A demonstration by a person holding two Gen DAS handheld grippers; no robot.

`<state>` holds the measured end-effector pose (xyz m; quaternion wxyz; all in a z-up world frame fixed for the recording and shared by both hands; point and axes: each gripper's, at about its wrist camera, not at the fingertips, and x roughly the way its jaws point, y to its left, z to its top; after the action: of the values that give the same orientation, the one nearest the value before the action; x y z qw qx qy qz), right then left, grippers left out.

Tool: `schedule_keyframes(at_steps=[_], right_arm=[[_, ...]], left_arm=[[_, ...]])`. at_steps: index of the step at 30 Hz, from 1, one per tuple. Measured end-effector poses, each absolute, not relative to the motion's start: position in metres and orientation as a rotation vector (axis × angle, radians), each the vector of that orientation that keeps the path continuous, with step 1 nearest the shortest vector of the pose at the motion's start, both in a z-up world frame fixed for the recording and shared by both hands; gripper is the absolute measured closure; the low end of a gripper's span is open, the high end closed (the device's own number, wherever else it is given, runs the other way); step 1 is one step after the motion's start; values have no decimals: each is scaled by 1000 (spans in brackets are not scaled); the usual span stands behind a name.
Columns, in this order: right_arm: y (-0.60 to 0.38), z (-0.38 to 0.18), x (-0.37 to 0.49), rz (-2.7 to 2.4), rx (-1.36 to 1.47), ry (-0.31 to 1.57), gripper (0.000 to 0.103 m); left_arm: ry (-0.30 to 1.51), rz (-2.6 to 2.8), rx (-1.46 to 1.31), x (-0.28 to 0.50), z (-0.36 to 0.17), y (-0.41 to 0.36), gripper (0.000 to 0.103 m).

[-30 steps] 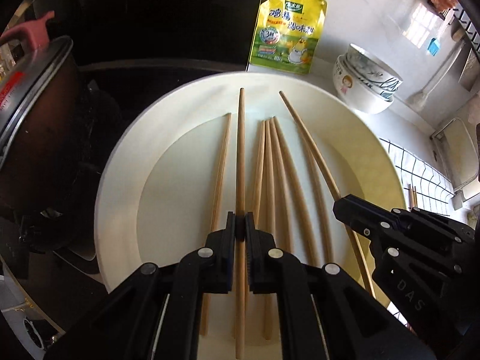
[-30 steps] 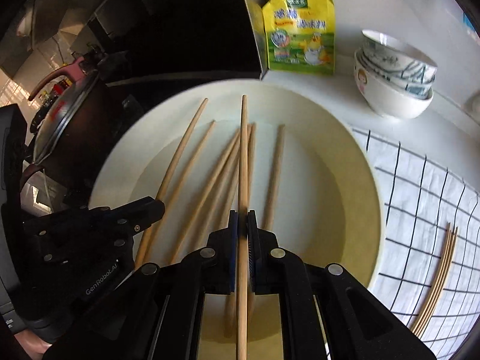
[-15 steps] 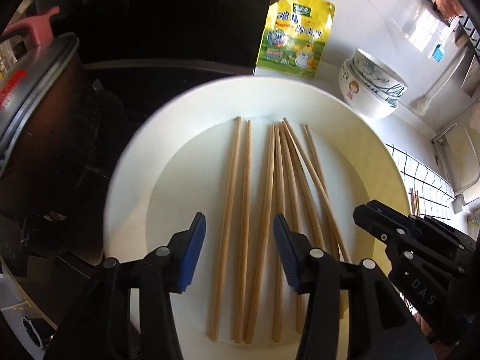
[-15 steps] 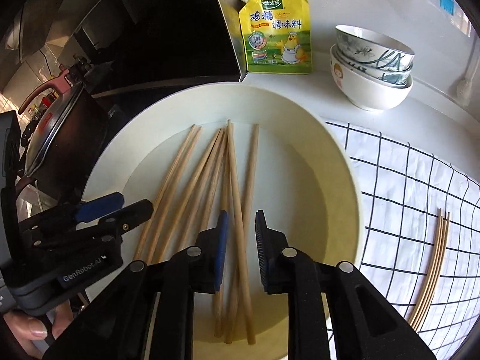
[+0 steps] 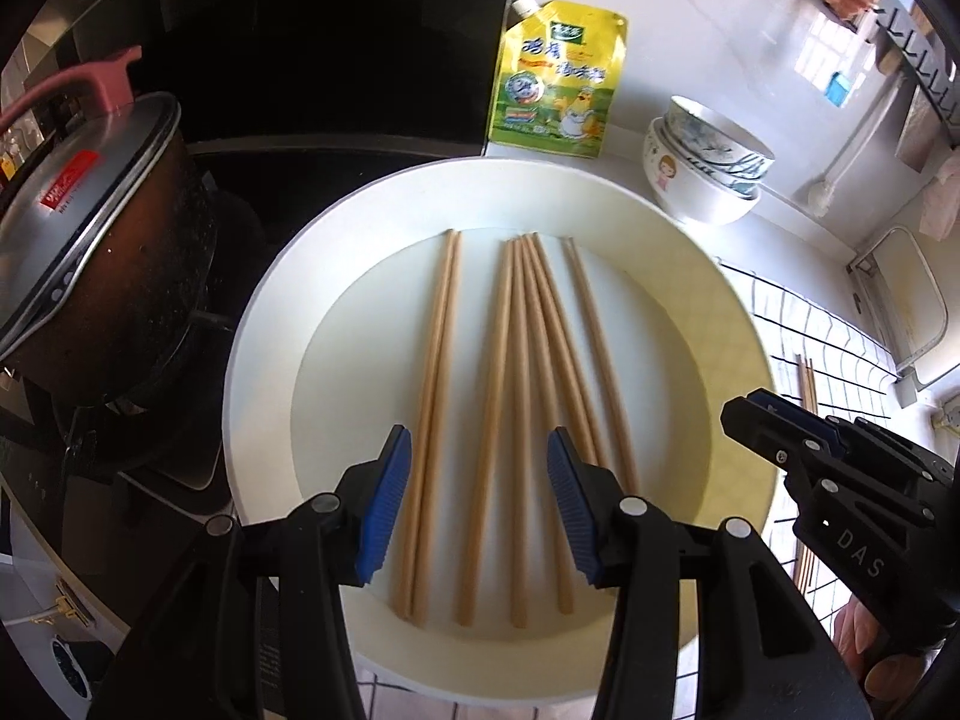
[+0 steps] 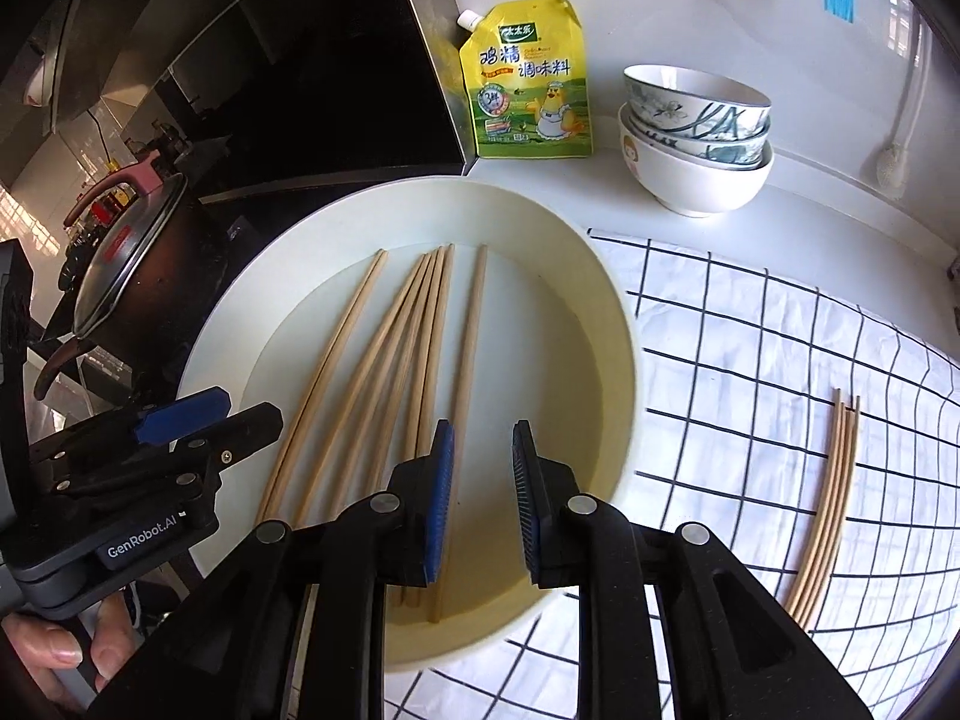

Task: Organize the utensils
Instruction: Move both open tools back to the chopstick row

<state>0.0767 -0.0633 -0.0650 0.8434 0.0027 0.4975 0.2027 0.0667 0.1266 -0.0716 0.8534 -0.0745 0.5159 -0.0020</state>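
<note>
Several wooden chopsticks (image 5: pixel 516 420) lie side by side in a wide cream plate (image 5: pixel 264 360); they also show in the right wrist view (image 6: pixel 420 360) on the same plate (image 6: pixel 612 360). My left gripper (image 5: pixel 477 504) is open and empty, held above the near ends of the chopsticks. My right gripper (image 6: pixel 480 498) is open and empty above the plate's near right part; it also shows in the left wrist view (image 5: pixel 774 420). The left gripper shows at the left in the right wrist view (image 6: pixel 198 414).
A bundle of thin sticks (image 6: pixel 831 498) lies on a checked cloth (image 6: pixel 750 330) to the right. Stacked bowls (image 6: pixel 696 132) and a yellow seasoning pouch (image 6: pixel 528 84) stand behind the plate. A lidded pot (image 5: pixel 90 252) sits on the dark stove at left.
Both grippers were shut on one chopstick each above the plate; they opened, the chopsticks now lie in the plate, and both grippers have drawn back and up.
</note>
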Motion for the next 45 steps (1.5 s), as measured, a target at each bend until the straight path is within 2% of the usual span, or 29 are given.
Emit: schedule_keyframes(at_steps=[21, 27, 30, 34, 45], right_arm=[[-205, -42, 33, 251, 90, 974, 78], [-256, -62, 23, 177, 128, 1017, 71], [-271, -76, 20, 147, 134, 1043, 71], [-284, -98, 16, 120, 135, 1072, 71], [-282, -140, 16, 147, 126, 1130, 69]], left_arm=[[1038, -164, -83, 47, -43, 6, 55], [1056, -242, -53, 41, -51, -38, 51], [1070, -270, -43, 37, -58, -54, 50], [1094, -302, -46, 34, -69, -72, 43], [1144, -271, -33, 30, -96, -85, 42]])
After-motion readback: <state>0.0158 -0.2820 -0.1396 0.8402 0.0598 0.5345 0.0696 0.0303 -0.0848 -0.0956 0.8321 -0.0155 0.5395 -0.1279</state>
